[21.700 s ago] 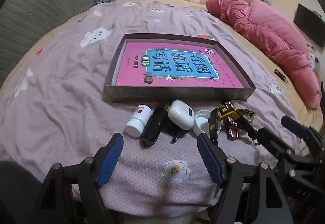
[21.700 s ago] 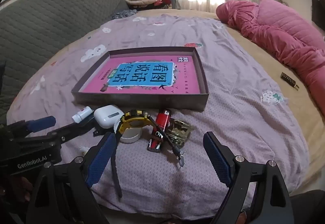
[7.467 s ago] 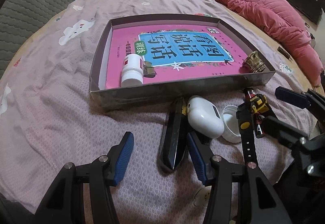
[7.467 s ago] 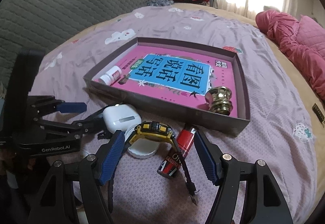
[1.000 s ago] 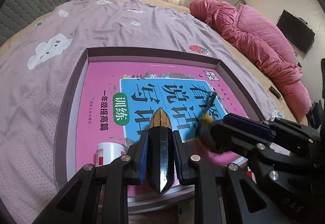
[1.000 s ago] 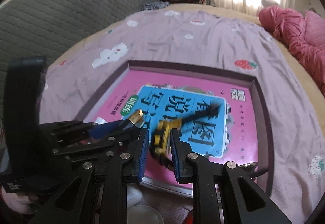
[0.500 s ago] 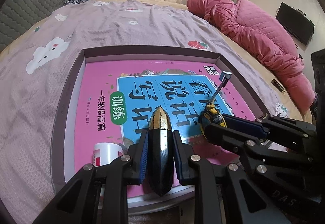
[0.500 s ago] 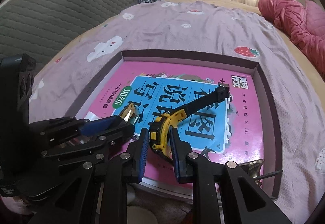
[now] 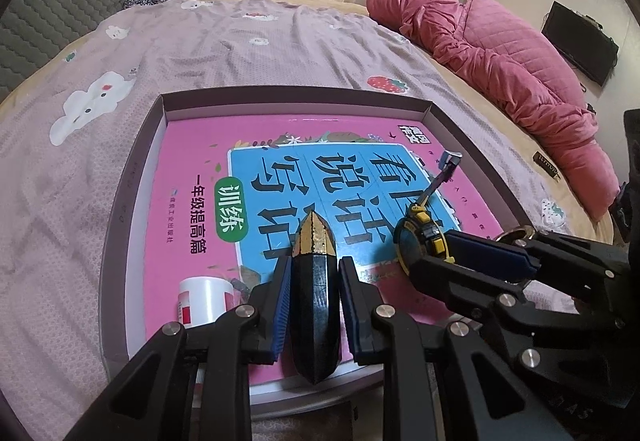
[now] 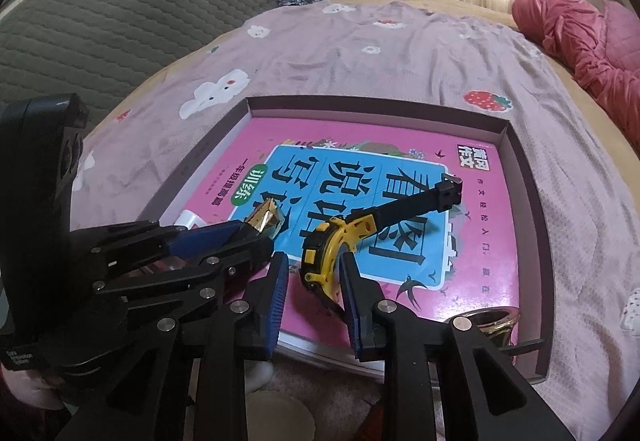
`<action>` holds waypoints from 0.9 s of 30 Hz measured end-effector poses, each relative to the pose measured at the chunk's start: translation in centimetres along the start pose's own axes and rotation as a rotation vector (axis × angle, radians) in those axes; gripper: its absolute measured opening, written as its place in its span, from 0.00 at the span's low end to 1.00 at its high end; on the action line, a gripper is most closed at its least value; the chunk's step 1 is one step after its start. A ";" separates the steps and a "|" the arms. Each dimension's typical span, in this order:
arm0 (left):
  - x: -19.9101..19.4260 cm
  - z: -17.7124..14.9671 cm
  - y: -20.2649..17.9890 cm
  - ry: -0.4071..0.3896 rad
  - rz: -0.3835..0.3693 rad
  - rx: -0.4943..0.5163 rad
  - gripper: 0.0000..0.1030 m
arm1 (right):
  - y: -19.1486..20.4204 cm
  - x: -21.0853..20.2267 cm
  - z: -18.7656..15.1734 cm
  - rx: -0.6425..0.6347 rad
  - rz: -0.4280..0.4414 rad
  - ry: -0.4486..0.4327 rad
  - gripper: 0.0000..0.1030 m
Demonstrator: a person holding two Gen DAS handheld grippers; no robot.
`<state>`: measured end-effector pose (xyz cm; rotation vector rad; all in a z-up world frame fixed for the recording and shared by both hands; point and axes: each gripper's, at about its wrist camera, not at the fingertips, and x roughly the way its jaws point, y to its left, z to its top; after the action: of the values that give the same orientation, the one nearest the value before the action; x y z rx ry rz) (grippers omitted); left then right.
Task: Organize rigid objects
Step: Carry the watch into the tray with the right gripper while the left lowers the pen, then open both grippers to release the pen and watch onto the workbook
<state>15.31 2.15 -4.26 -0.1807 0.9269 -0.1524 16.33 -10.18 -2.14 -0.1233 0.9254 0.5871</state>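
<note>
Over the tray (image 9: pixel 136 177), left hand-held gripper (image 9: pixel 313 281) clamps black-gold case (image 9: pixel 314 297); right hand-held gripper (image 10: pixel 312 281) clamps yellow watch (image 10: pixel 332 241).

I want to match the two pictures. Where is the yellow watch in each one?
Left wrist view: the watch is right of centre, between the right gripper's fingers, over the pink book.
Right wrist view: the watch is at lower centre, between that gripper's blue pads, its strap pointing up and right.
Shared landmark: the strawberry print on the sheet, beyond the tray's far right corner.
</note>
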 end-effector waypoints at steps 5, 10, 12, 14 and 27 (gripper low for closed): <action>0.0 -0.1 -0.1 0.001 0.010 0.007 0.24 | 0.2 -0.9 -0.1 -0.020 -0.008 -0.024 0.33; -0.1 -0.1 -0.2 0.003 0.028 0.012 0.29 | 0.0 -1.4 -0.2 -0.011 -0.007 -0.040 0.36; -0.2 -0.1 -0.1 0.003 0.033 0.010 0.30 | 0.0 -1.6 -0.3 -0.015 -0.016 -0.042 0.38; -0.2 0.0 0.0 0.002 0.035 0.007 0.31 | -0.1 -1.8 -0.3 -0.015 -0.025 -0.046 0.40; -1.0 0.2 0.2 -0.017 0.024 -0.001 0.46 | -1.4 -3.1 -0.5 0.011 -0.076 -0.075 0.54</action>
<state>14.88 2.58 -3.40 -0.1715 0.9121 -0.1275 15.26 -12.88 -0.21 -0.1256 0.8475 0.5125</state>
